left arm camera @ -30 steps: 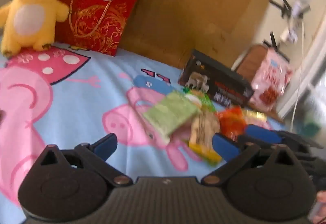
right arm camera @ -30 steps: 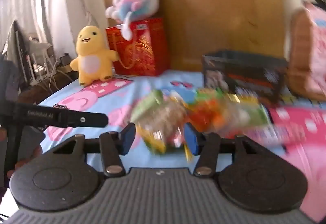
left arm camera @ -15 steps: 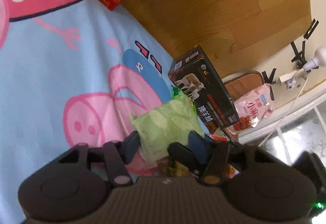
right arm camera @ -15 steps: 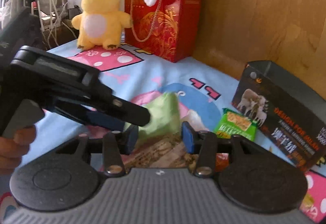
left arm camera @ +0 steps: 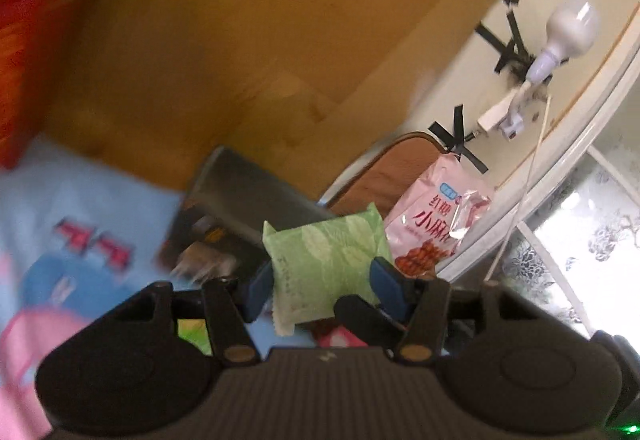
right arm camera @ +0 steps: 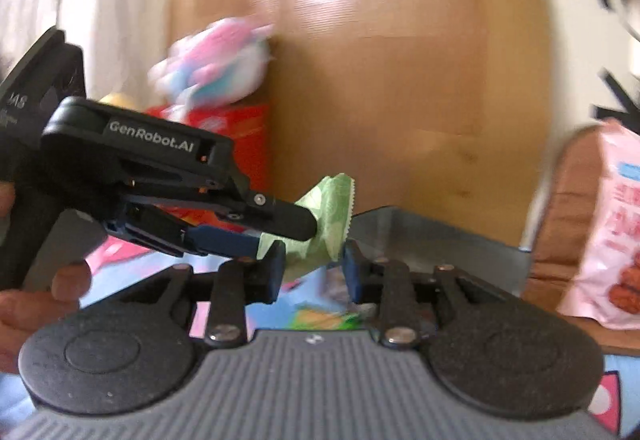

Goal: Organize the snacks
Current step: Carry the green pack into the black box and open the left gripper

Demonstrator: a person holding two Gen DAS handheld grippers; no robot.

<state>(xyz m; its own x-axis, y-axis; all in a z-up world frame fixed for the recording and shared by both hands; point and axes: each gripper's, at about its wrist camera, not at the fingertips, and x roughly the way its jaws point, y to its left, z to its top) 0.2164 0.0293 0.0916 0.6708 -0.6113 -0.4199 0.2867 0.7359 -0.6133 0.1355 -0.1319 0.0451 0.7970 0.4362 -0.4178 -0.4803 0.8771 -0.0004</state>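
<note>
My left gripper (left arm camera: 322, 282) is shut on a light green snack packet (left arm camera: 326, 264) and holds it up in the air in front of the black box (left arm camera: 244, 208). In the right wrist view the left gripper (right arm camera: 280, 228) comes in from the left with the green packet (right arm camera: 330, 216) in its fingers, just above the black box (right arm camera: 432, 240). My right gripper (right arm camera: 314, 270) sits just below and behind that packet with its jaws apart; nothing seems held in it. More snacks (right arm camera: 320, 316) lie blurred on the bed below.
A pink snack bag (left arm camera: 436, 220) leans on a brown chair at the right, also in the right wrist view (right arm camera: 612, 232). A red gift bag (left arm camera: 24, 40) and plush toys (right arm camera: 216, 64) stand at the wooden headboard (left arm camera: 240, 40). The Peppa Pig blanket (left arm camera: 60, 220) covers the bed.
My left gripper closed on the green packet in the snack pile and lifted it up toward the black box. The right gripper rose off the pile, and both views swung upward.
</note>
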